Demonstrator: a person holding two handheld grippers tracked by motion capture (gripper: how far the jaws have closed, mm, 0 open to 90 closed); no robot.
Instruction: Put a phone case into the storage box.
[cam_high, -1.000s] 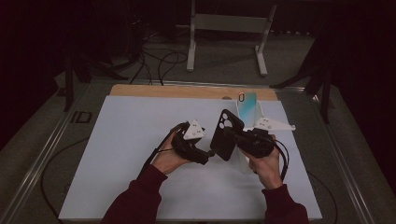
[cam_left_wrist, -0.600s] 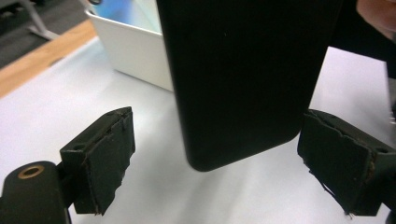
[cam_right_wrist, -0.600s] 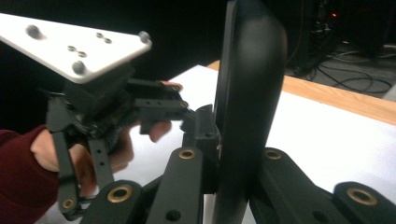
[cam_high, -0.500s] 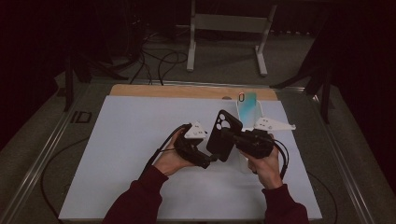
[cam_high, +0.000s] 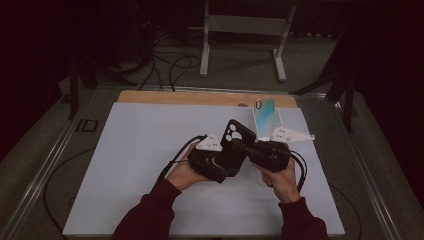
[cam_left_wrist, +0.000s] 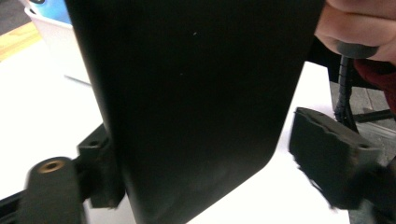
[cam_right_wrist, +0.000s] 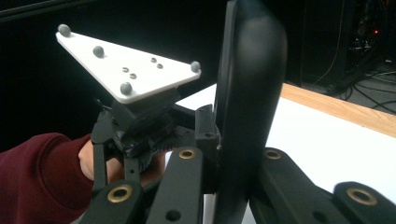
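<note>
Phone case (cam_high: 234, 142): black one, up off the white mat (cam_high: 145, 150) and standing on edge between my two grippers, camera cutout at the top end. It sits a bit right of the mat's middle.

Right gripper (cam_right_wrist: 233, 186): my jaws are clamped on the case, one on each side of its thin edge, so I'm looking straight along the rim. In the high view this gripper (cam_high: 250, 150) comes in from the right side of the mat.

Left gripper (cam_left_wrist: 205, 186): jaws spread wide. The case's flat back (cam_left_wrist: 196, 93) hangs between them, pressed right up near the left jaw, with a clear gap to the right jaw. So not pinching it as far as I can tell. From above it (cam_high: 220, 162) sits on the left of the case, grey plate (cam_high: 210, 145) on top.

Hands: left hand (cam_high: 182, 172) and right hand (cam_high: 280, 175) are both near the mat's front half, dark red sleeves.

Phone stand (cam_high: 265, 120): white holder with a blue-green phone, beyond the case toward the mat's far right corner.

Wooden strip (cam_high: 200, 97): runs along the mat's far edge.
</note>
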